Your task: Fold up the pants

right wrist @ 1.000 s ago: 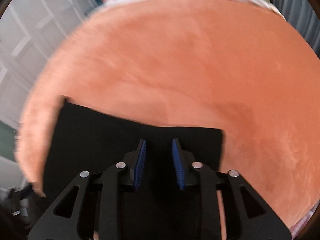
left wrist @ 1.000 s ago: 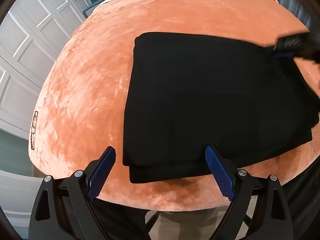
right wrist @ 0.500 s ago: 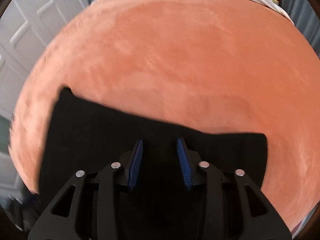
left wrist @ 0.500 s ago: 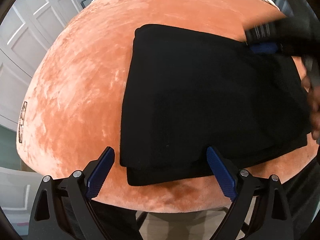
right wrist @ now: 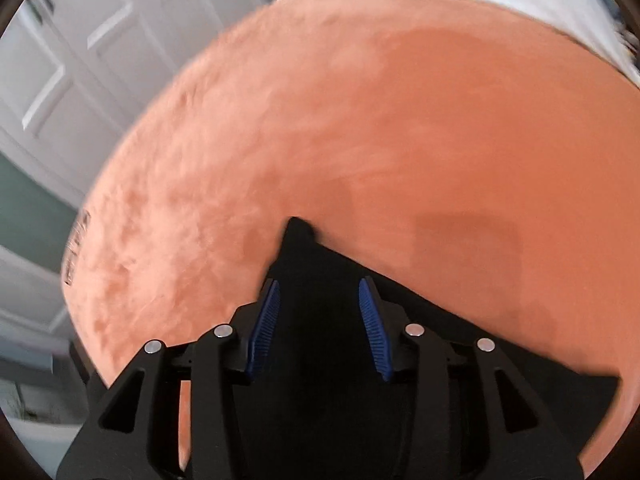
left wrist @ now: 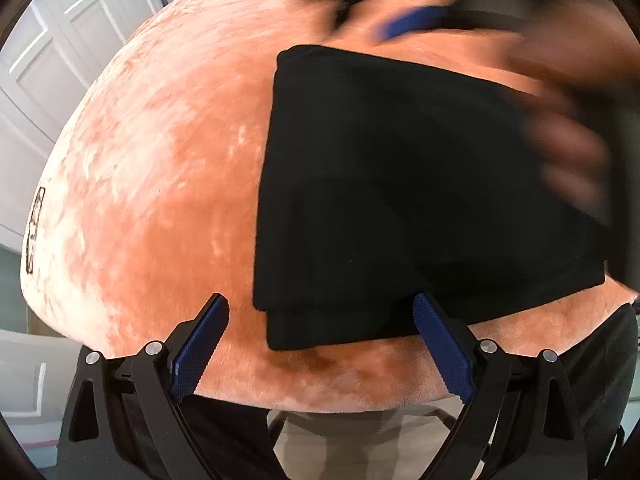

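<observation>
Where right view blurs, folded pants point(left wrist: 420, 200) whole

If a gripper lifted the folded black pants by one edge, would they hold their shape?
Probably not. The pants are soft cloth, so they would likely droop. Their stacked layers, offset at the near edge, may slide apart. The plush orange surface likely resists pushing.

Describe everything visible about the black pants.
The black pants lie folded into a flat, roughly rectangular stack on the orange plush surface. The fabric looks soft, matte and plain. At the near edge a lower layer sticks out beneath the top one. No tongs grip them; in the right wrist view one far corner points away.
</observation>
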### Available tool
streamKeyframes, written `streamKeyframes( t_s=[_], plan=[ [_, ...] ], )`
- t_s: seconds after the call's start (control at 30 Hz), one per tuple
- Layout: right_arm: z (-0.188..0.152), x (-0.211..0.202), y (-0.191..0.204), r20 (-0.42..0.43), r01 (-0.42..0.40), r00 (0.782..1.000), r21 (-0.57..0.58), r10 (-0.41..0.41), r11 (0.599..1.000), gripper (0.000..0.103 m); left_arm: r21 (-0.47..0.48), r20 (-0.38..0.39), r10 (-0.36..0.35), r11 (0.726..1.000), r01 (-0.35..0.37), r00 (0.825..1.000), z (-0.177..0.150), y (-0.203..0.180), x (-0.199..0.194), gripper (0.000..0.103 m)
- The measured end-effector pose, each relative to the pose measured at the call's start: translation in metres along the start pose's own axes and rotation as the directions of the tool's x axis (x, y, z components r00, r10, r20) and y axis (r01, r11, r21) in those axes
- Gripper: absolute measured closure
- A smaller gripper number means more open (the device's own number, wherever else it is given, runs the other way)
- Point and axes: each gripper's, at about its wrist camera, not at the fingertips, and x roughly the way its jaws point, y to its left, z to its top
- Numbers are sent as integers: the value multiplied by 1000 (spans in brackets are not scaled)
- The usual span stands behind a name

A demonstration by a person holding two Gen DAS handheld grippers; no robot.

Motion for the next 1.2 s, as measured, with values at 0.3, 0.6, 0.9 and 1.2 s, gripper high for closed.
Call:
streamKeyframes(
  t_s=[0.3,0.6,0.9,1.2],
  plan=[
    [-176,-103,-160,34,64,996,360,-82,931,80,18,-8,75,997,-75,997,-9,-5,7,11],
    [-219,-137,-154,89,104,987,287,-135,952,60,54,7,171,984,-171,985,-8,-25,-1,11],
    [-197,-109,-140,94,67,991,267,-96,961,76,58,-3,234,971,-233,972,-3,-30,2,11],
    [-219,-98,-161,2,65,998,350,-70,935,75,61,-21,255,966,-253,967,-6,-28,10,11]
  ],
)
